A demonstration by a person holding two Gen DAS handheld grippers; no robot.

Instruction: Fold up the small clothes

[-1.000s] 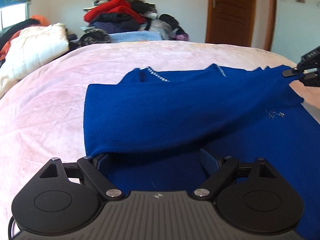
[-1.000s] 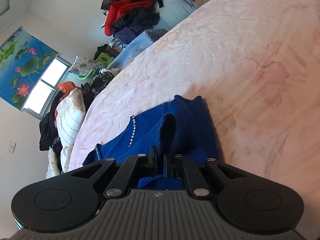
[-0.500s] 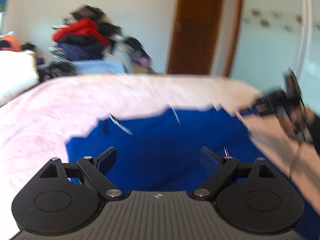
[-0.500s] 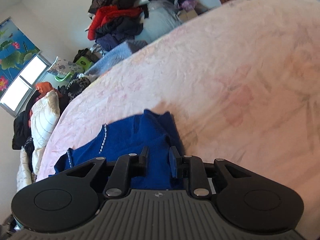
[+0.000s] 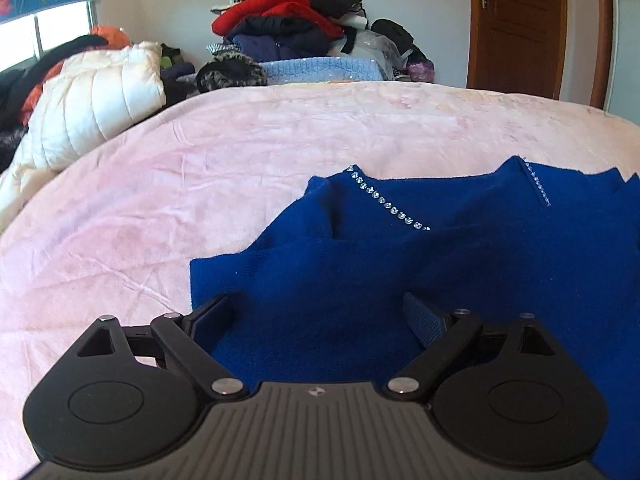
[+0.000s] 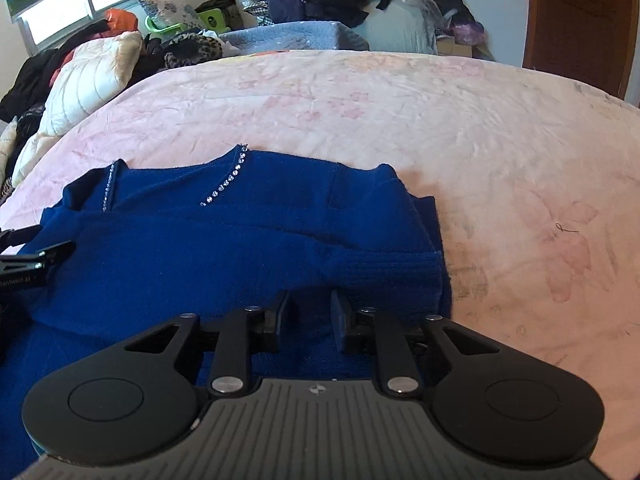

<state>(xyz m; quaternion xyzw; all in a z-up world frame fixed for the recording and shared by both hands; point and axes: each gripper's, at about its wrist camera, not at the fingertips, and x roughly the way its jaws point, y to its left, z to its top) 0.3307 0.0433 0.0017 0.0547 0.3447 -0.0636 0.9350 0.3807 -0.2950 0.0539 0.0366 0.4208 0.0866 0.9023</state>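
A blue sweater [image 5: 460, 264] with rhinestone trim [image 5: 386, 204] at its neckline lies on the pink bed [image 5: 200, 168], both sleeves folded across its body. The left gripper [image 5: 316, 316] hangs over the sweater's near part, jaws opening wide and empty. The right gripper [image 6: 310, 316] hangs beside the sweater's ribbed cuff [image 6: 392, 272], jaws slightly apart, gripping nothing. No writing is readable.

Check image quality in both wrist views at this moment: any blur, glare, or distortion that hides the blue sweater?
Left wrist view: sharp, no motion blur; fisheye bows the pink bedspread; the window is blown out; the blue sweater is evenly lit, rhinestones crisp. Right wrist view: also sharp, same barrel curve, bright window top left, sweater's ribbed cuff clearly resolved.
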